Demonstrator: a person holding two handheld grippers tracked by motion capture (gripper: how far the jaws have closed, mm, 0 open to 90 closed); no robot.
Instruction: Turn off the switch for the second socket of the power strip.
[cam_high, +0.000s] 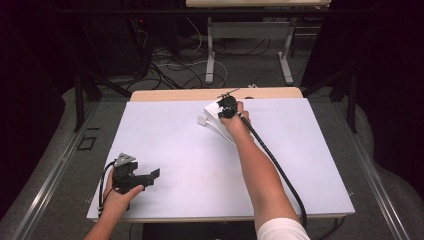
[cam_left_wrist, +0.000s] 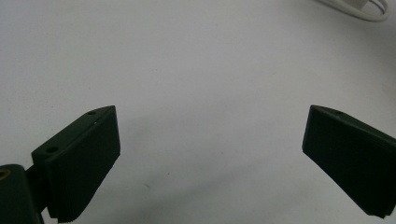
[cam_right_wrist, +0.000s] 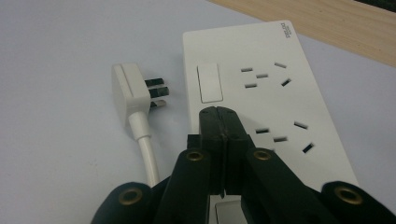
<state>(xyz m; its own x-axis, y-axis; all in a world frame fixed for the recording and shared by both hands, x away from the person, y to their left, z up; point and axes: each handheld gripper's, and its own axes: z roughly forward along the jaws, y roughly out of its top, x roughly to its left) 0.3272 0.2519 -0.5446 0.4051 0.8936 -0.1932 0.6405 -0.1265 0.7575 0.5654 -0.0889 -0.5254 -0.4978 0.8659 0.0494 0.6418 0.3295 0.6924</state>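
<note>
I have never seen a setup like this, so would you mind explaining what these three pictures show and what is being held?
No robot arm here: a person at a table holds a two-jaw gripper in each hand.

The high view looks down from above the person's side, with the forearms coming in from the bottom. The left gripper is near the front left edge. The right gripper is reached out to the far side, over a white power strip.

The other two pictures come from cameras riding on the grippers, looking along their black jaws. In the left gripper view the jaws stand wide apart above the bare white surface, holding nothing. In the right gripper view the jaws are closed together, holding nothing, over the power strip. Beside the strip lies its white plug, unplugged, with its cable running back towards the camera.
</note>
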